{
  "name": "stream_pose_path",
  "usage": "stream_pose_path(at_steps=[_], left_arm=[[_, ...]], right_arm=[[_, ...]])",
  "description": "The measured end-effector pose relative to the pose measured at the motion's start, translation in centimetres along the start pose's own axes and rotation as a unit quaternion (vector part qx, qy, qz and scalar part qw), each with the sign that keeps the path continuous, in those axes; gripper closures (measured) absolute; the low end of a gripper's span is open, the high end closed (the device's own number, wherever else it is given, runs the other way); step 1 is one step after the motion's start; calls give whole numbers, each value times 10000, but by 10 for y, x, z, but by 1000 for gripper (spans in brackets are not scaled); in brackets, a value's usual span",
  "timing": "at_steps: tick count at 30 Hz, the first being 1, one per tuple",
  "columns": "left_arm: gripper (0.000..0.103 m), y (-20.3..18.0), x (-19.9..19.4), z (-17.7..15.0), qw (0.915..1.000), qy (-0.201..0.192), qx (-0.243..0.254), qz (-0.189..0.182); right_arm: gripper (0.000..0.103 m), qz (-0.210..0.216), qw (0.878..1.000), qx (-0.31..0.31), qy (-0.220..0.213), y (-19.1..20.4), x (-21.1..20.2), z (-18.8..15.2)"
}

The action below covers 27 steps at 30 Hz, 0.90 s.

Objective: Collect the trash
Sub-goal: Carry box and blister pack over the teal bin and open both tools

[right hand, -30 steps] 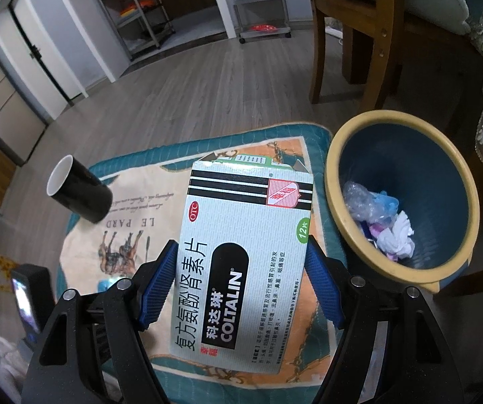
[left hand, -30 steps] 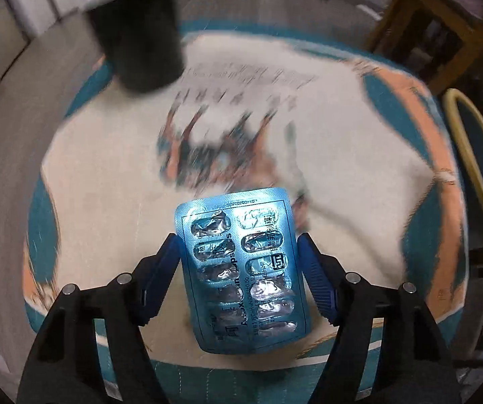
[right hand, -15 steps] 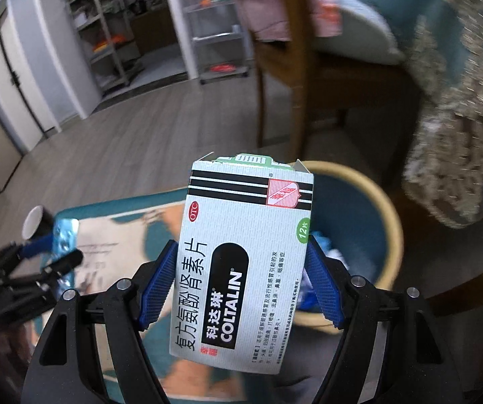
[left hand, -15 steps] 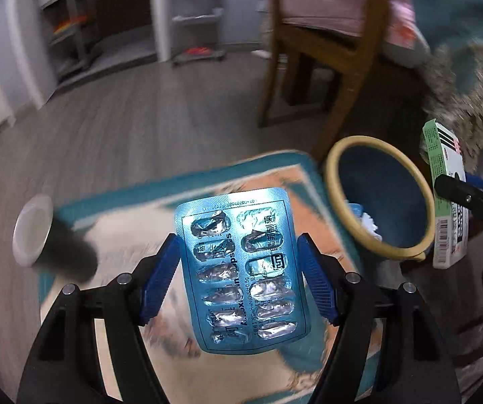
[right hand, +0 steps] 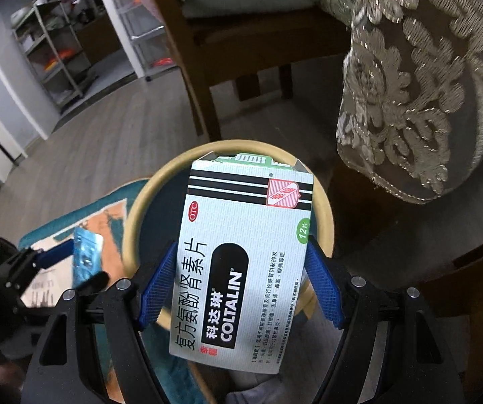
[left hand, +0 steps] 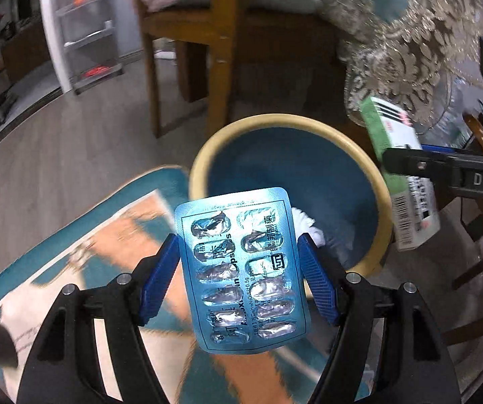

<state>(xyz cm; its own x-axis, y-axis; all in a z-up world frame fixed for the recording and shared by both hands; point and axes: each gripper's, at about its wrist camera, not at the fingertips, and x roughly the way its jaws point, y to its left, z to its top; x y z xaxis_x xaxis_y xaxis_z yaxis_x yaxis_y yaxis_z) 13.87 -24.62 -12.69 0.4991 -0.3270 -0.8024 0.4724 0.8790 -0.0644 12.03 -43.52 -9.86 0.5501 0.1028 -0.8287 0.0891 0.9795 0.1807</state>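
— While you hold both tools up, what does your left gripper point(left hand: 238, 279) carry?

— Your left gripper is clamped on a blue blister pack point(left hand: 239, 269), its blue pads point(left hand: 160, 279) pressing the pack's two long edges. Most pockets are torn foil. The pack stands upright between the fingers, just at the near rim of the wastebasket point(left hand: 204, 155), over the edge where the rug point(left hand: 83, 232) meets it.

— And your right gripper?

— Your right gripper point(right hand: 241, 276) is clenched on a white Coltalin medicine box point(right hand: 245, 252), gripped by its side edges, with its top flap ends sticking up. From the right wrist camera the box hangs directly in front of the wastebasket's point(right hand: 140, 208) yellow rim and covers most of the opening. From the left wrist camera you can see the same box point(left hand: 406, 181) at the right side of the rim, held by a black finger marked DAS.

— What lies in the basket?

— Its inside is blue, and a bit of white crumpled paper point(left hand: 305, 225) shows past the blister pack, low against the near wall. What else it holds I cannot tell.

— Where do the two tools stand to each other?

— From the right wrist camera your left gripper point(right hand: 70, 262) sits at the left side of the basket, over the rug point(right hand: 107, 215), with the blister pack point(right hand: 86, 249) in it. A wooden chair point(left hand: 221, 43) stands behind the basket, and an embroidered cloth point(right hand: 409, 111) hangs to the right of it.
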Motion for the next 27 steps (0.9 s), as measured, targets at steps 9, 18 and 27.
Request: stream_pose_path(at_steps=[9, 18, 27], left_arm=[[16, 2, 5, 15, 9989, -459, 26, -94], [16, 4, -57, 12, 9986, -510, 142, -27], [6, 5, -148, -12, 9965, -802, 210, 135]], right_arm=[[18, 196, 9991, 227, -307, -1, 8, 9], [17, 141, 9992, 109, -352, 12, -29, 1], [8, -15, 9965, -275, -790, 39, -110, -35]])
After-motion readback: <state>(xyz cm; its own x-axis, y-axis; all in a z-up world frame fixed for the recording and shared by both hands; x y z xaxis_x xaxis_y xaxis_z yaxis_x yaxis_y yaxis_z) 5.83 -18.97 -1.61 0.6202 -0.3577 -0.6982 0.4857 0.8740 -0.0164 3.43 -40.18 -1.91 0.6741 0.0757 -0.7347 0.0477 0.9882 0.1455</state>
